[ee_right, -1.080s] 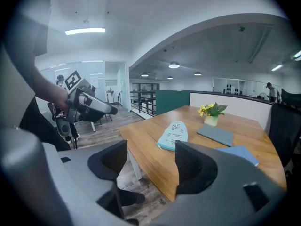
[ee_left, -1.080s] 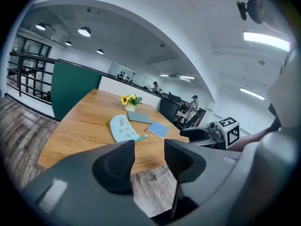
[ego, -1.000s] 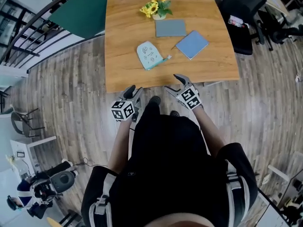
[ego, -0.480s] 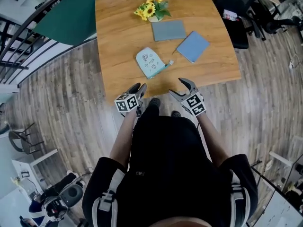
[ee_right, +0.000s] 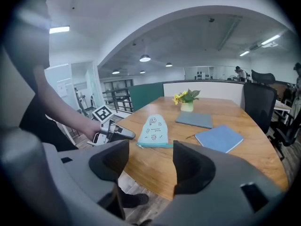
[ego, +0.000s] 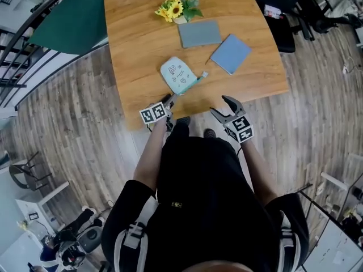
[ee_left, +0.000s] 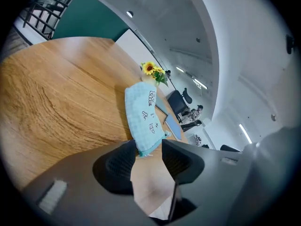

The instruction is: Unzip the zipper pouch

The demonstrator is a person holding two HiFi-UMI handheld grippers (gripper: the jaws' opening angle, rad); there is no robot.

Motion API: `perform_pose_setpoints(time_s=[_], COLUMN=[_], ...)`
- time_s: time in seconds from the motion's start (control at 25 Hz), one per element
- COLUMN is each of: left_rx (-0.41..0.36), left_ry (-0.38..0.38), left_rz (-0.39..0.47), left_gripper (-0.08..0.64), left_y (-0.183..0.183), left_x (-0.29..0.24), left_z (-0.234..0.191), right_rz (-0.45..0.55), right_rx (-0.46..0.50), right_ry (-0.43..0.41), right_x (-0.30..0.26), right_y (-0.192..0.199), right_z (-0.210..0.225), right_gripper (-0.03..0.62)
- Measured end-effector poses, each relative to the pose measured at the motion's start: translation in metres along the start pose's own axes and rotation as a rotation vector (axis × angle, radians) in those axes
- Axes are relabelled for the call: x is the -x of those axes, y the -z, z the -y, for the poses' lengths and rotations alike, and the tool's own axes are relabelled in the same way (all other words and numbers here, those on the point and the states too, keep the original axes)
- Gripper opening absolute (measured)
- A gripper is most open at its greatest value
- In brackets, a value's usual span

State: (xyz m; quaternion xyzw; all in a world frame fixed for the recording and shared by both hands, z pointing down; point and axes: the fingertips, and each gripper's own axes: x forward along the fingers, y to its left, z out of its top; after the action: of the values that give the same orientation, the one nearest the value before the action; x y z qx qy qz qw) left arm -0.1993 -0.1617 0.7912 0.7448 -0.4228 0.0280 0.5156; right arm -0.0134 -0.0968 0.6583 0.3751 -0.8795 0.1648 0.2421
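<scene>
A pale teal zipper pouch [ego: 177,74] with small drawings lies flat on the wooden table [ego: 136,55], its zipper edge toward me. My left gripper [ego: 169,101] reaches over the table's near edge, its tips just short of the pouch's near corner. In the left gripper view the pouch [ee_left: 141,114] lies just beyond the left gripper [ee_left: 146,147]; the jaws stand apart with nothing pressed between them. My right gripper [ego: 221,106] hangs off the table's near edge, right of the pouch. The right gripper [ee_right: 150,154] is closing with nothing between its jaws. Ahead of it are the pouch [ee_right: 154,128] and the left gripper [ee_right: 117,133].
A pot of yellow flowers [ego: 177,7] stands at the table's far side. A grey notebook [ego: 199,34] and a blue notebook [ego: 231,54] lie right of the pouch. A black office chair [ego: 278,10] stands at the far right, a green partition [ego: 68,21] at the left.
My left gripper has moved forward from below the table edge to the pouch's near corner. The right gripper has stayed off the table's edge.
</scene>
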Motion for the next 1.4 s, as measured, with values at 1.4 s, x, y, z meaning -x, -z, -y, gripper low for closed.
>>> perform_pose_setpoints(time_s=[1.4], left_rx=[0.11], left_ry=[-0.061], left_rz=[-0.093], left_gripper=[0.017], left_y=[-0.009], left_x=[-0.061], left_z=[-0.005], right_rz=[0.012], right_rx=[-0.143], right_ry=[0.141], right_x=[0.019], right_y=[0.017], right_z=[0.016], right_gripper=[0.272])
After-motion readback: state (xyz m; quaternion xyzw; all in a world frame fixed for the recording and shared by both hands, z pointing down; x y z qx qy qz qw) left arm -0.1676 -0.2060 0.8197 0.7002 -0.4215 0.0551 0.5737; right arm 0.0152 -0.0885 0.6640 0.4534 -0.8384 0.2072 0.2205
